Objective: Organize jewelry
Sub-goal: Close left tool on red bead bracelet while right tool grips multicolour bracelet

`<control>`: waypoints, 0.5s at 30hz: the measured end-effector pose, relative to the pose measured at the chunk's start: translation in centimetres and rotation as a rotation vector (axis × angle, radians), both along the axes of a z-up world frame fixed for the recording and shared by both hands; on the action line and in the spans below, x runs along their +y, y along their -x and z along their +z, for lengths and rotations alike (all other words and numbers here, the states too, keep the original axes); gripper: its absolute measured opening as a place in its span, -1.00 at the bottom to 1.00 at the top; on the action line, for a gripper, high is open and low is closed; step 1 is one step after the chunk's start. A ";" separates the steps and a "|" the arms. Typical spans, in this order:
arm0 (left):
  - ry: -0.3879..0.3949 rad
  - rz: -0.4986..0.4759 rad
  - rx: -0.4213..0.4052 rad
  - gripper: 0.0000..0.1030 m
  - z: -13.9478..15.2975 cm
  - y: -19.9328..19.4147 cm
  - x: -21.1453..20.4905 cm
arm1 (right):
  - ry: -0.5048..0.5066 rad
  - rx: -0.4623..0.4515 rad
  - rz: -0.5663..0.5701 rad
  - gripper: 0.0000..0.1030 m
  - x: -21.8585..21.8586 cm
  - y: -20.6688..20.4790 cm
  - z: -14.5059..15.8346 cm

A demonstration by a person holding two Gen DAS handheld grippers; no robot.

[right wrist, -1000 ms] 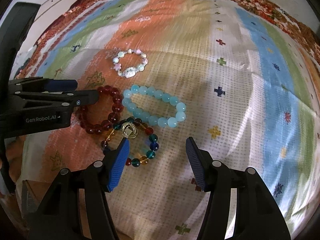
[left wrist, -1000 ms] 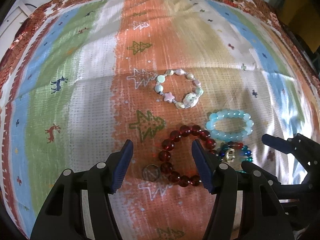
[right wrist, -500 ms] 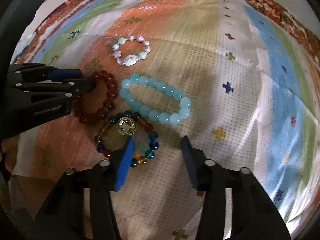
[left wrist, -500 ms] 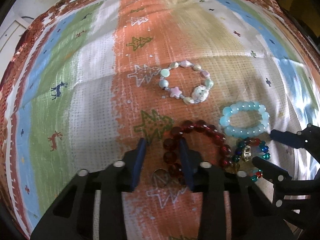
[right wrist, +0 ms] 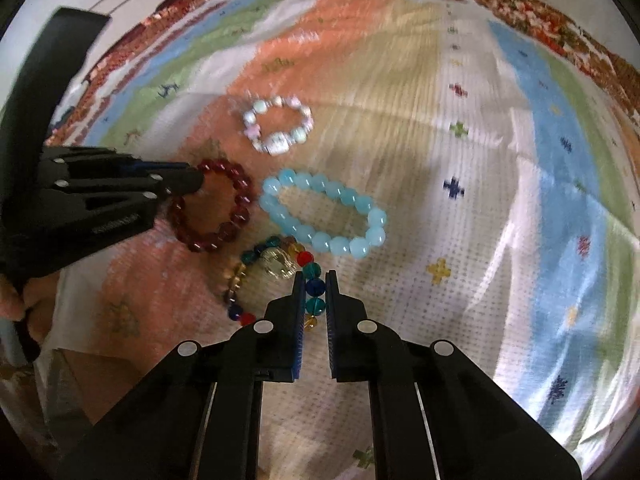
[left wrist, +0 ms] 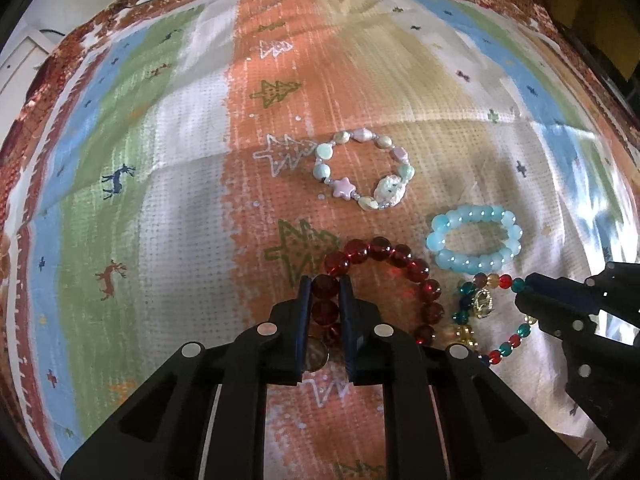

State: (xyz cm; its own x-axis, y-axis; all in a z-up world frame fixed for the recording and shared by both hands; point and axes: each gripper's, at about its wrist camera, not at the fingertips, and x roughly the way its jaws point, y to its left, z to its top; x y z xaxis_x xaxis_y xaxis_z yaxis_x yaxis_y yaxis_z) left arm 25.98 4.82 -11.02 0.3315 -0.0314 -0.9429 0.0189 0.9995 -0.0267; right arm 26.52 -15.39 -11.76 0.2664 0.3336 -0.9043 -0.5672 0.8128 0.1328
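left hand-held gripper (left wrist: 325,292) pinching red bracelet (left wrist: 400,264), right hand-held gripper (right wrist: 314,286) pinching multicolour bracelet (right wrist: 256,256)

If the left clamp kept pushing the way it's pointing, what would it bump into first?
The left gripper is already shut on the dark red bead bracelet, pointing steeply down. Straight on it would most likely press those beads into the patterned cloth right beneath.

Left gripper (left wrist: 325,284) just closed, pads pinching the dark red bead bracelet (left wrist: 394,276) on the striped cloth (left wrist: 160,200), pale blue bracelet (left wrist: 474,240) right of the red one, pastel charm bracelet (left wrist: 366,174) beyond it (star bead showing), multicoloured bracelet (left wrist: 486,316) beside it, in the right gripper (left wrist: 534,296)
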 end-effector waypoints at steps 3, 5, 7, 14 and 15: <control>0.010 0.007 -0.022 -0.74 0.8 0.2 0.1 | -0.025 -0.024 0.008 -0.80 0.0 0.4 1.4; 0.025 0.014 -0.031 -0.74 1.3 0.5 0.0 | -0.039 -0.037 0.021 -0.80 0.1 0.7 1.9; 0.026 0.012 -0.039 -0.74 1.7 0.7 -0.2 | -0.044 -0.052 0.024 -0.80 0.1 0.9 2.4; 0.046 0.005 -0.067 -0.74 3.0 1.4 -0.5 | -0.054 -0.068 0.021 -0.80 0.1 1.2 3.1; 0.047 0.005 -0.070 -0.74 3.1 1.4 -0.5 | -0.056 -0.069 0.019 -0.80 -0.1 1.3 3.3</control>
State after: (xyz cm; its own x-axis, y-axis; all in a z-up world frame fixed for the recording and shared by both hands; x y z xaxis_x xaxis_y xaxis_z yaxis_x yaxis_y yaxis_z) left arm 24.57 4.30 -7.95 0.3965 -0.0738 -0.9151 0.0176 0.9972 -0.0728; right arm 25.25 -15.45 -8.51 0.3200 0.3884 -0.8641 -0.5921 0.7940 0.1377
